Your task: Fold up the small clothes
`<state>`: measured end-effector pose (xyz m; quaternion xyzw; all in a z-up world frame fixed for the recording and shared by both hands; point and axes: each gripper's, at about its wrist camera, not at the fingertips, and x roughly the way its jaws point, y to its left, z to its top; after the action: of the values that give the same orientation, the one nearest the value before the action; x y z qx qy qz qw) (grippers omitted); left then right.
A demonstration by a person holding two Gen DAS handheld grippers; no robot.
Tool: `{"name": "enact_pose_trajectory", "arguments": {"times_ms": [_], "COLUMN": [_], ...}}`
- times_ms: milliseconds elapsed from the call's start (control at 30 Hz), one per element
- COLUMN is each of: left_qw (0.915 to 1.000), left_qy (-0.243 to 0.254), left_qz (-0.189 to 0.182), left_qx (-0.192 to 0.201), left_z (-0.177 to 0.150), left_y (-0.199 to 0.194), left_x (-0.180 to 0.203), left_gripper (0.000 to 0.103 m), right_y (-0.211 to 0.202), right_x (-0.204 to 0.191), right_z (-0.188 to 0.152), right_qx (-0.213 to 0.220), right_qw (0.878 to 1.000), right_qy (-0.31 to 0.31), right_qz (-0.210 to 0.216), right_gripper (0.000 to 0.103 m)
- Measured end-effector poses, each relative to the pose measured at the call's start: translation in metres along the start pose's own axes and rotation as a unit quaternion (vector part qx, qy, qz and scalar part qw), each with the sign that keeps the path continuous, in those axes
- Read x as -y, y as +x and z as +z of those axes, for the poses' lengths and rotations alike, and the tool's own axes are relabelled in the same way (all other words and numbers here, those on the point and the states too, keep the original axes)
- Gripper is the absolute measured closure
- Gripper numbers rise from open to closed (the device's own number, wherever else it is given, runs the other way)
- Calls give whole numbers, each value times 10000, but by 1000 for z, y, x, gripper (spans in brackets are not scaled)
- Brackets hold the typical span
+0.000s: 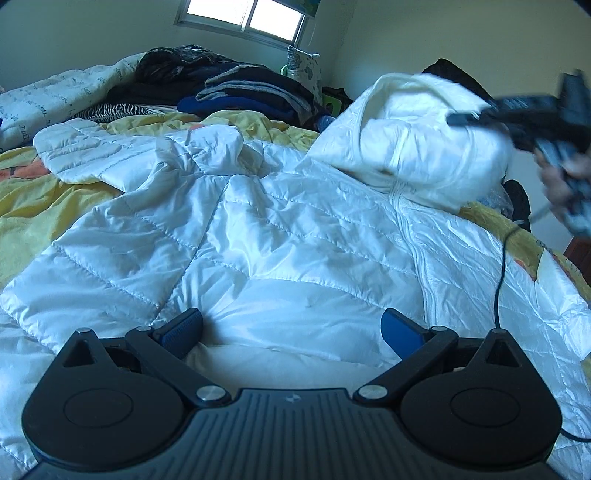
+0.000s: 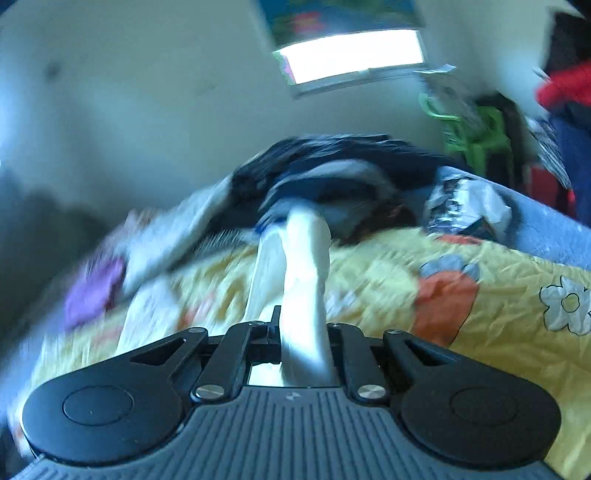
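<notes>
A white quilted hooded jacket (image 1: 280,236) lies spread front-up on the bed, zipper running up its right side. My left gripper (image 1: 291,328) is open, its blue pads resting low on the jacket's lower part, empty. My right gripper (image 1: 465,118) shows blurred at the upper right of the left wrist view, beside the lifted white hood (image 1: 424,147). In the right wrist view my right gripper (image 2: 301,332) is shut on a fold of the white jacket fabric (image 2: 303,266), which stretches away from the jaws.
A yellow flowered quilt (image 2: 480,295) covers the bed. A pile of dark folded clothes (image 1: 243,88) sits at the far side under the window (image 1: 247,18). A patterned white blanket (image 1: 44,96) lies far left. A black cable (image 1: 500,273) hangs over the jacket's right side.
</notes>
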<state>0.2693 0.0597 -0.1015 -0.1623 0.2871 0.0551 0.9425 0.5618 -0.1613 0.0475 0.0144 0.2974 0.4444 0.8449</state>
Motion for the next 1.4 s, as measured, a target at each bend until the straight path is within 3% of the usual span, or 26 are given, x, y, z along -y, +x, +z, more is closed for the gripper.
{"name": "enact_pose_trajectory", "arguments": {"times_ms": [100, 133, 167, 267, 433, 533, 600, 633, 667, 700, 800, 867, 933, 1033, 1100, 1133, 1167, 1233, 1300, 1400], "left_qw": [10000, 10000, 10000, 10000, 10000, 10000, 9981, 9951, 9911, 9860, 9733, 9743, 9703, 9576, 9638, 9684, 9705, 9723, 9814, 9838], "left_qy": [-18, -20, -22, -24, 10, 61, -276, -560, -864, -1156, -1648, -1771, -2070, -2447, -2216, -1978, -1764, -1582, -1217, -939], "left_qz": [-9, -10, -11, -13, 15, 0, -447, -696, -939, -1175, -1552, -1259, -837, -738, -626, -611, -682, -792, -735, -410], "left_qx": [8, 10, 11, 14, 15, 17, 321, 415, 390, 249, -372, -600, -929, -1331, -1344, -1389, -1498, -1528, -1293, -1472], "left_z": [0, 0, 0, 0, 0, 11, 25, 35, 46, 57, 86, 96, 99, 95, 99, 102, 106, 114, 120, 111], "left_y": [0, 0, 0, 0, -2, -11, -28, -32, -31, -25, 13, 42, 67, 94, 102, 106, 111, 113, 110, 119], "left_x": [-1, 0, 0, 0, 1, 4, 0, -3, -5, -7, -4, -3, -5, -9, 0, 5, 11, 20, 27, 28], "left_gripper": [0, 0, 0, 0, 0, 0, 0, 0, 0, 0, 0, 0, 0, 0, 9, 43, 74, 76, 76, 76], "right_y": [-10, -11, -16, -34, -88, -126, -154, -165, -174, -180, -165, -140, -108, -68, -46, -36, -29, -26, -34, -39], "right_x": [-28, -33, -36, -35, -37, -55, -61, -61, -57, -51, -23, -5, 11, 25, 31, 32, 32, 26, 24, 34], "right_z": [-38, -50, -62, -89, -120, -142, -150, -152, -155, -157, -158, -160, -158, -158, -161, -161, -160, -154, -145, -153], "right_qx": [-537, -728, -841, -982, -821, -488, -154, 88, 325, 510, 574, 447, 146, -180, -254, -281, -326, -228, -50, -14], "right_qw": [9981, 9967, 9954, 9931, 9867, 9795, 9736, 9675, 9589, 9480, 9103, 8885, 8819, 8785, 8735, 8752, 8773, 8913, 9051, 8979], "right_qy": [-293, -291, -276, 94, 1380, 1952, 2265, 2500, 2772, 3074, 4041, 4514, 4687, 4773, 4861, 4828, 4788, 4525, 4241, 4388], "right_qz": [-105, -209, -370, -631, -266, 22, 227, 373, 521, 650, 697, 690, 497, -33, -94, -48, -85, -168, -296, -339], "right_gripper": [51, 35, 30, 31, 30, 30, 24, 15, 5, 5, 12, 29, 37, 43, 63, 88, 90, 90, 90, 91]}}
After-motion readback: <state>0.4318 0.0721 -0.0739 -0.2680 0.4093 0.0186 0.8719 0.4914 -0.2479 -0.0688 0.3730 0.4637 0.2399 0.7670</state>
